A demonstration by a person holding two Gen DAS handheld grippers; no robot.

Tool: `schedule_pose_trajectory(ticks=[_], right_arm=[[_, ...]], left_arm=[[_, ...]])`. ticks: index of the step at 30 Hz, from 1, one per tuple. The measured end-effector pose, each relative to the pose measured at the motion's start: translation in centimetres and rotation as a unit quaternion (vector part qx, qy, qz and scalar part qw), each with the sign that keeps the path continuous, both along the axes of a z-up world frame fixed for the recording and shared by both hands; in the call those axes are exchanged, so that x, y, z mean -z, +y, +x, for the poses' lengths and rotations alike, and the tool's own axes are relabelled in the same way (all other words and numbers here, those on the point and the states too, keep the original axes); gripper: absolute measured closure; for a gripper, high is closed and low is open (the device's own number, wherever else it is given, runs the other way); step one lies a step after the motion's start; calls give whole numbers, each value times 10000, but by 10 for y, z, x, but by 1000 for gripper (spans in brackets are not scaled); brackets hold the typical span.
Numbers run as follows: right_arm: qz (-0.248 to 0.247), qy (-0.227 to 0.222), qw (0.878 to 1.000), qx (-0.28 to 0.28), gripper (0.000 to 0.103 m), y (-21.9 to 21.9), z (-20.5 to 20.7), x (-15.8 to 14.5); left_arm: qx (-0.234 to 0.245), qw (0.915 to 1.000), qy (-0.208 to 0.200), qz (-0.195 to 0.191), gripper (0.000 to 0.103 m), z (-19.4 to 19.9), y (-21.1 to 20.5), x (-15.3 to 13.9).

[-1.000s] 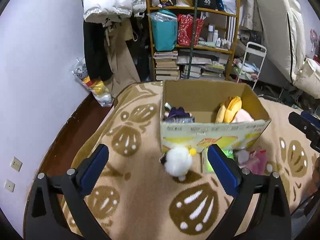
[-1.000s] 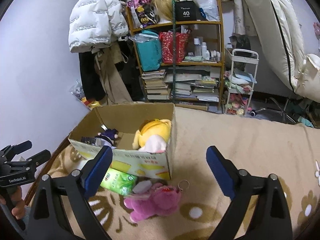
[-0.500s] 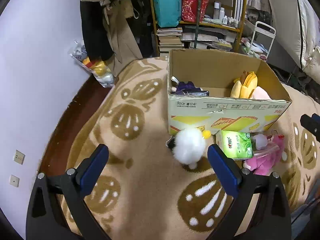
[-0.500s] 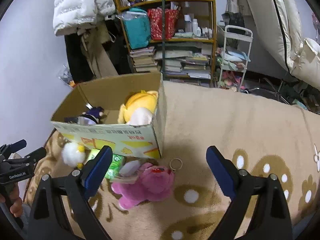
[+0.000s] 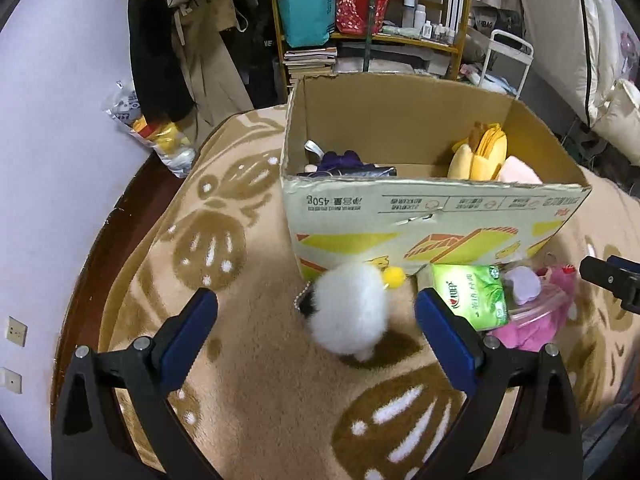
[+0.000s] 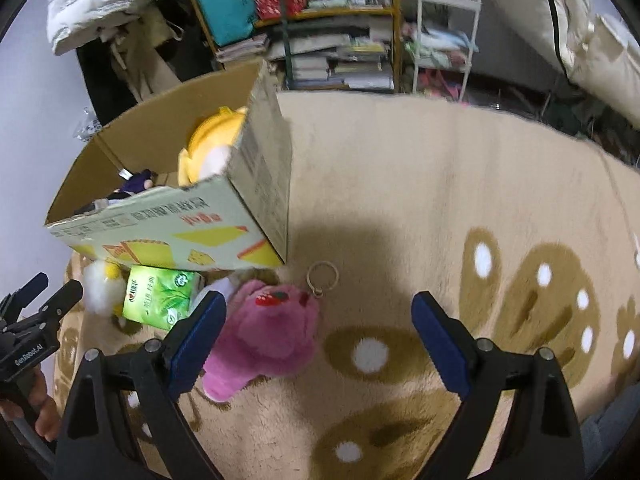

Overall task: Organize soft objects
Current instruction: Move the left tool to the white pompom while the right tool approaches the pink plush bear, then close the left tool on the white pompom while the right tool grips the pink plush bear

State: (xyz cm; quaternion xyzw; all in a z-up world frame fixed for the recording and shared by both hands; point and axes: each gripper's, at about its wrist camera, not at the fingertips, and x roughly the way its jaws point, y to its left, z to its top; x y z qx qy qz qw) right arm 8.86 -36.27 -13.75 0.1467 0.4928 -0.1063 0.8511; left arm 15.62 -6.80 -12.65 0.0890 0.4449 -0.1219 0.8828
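A white fluffy plush (image 5: 347, 316) with a yellow pom lies on the tan blanket in front of the cardboard box (image 5: 432, 220). My left gripper (image 5: 316, 332) is open and hovers over it, the plush between its fingers. A green tissue pack (image 5: 472, 294) and a pink plush (image 6: 264, 332) with a key ring lie beside it. My right gripper (image 6: 318, 340) is open above the pink plush, which sits by its left finger. The box (image 6: 168, 236) holds a yellow plush (image 5: 480, 154) and a purple toy (image 5: 340, 160).
A shelf (image 5: 372, 20) with books and bags stands behind the box. Coats hang at the back left. A plastic bag (image 5: 152, 136) lies by the wall. A white trolley (image 6: 444, 28) stands at the back right. The blanket's left edge drops to a dark floor (image 5: 120, 216).
Both grippers have moved down and forward. The white plush now lies between my left fingers and the pink plush has come close under my right gripper. Both stay open.
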Motion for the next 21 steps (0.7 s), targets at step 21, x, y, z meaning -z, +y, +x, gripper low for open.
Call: schedule_pose_trajectory(ticks=[21], right_arm=[[1080,508,9928,-34,34,-5,17,45]], left_arm=[[113,9993,234,275,5,17,-15,41]])
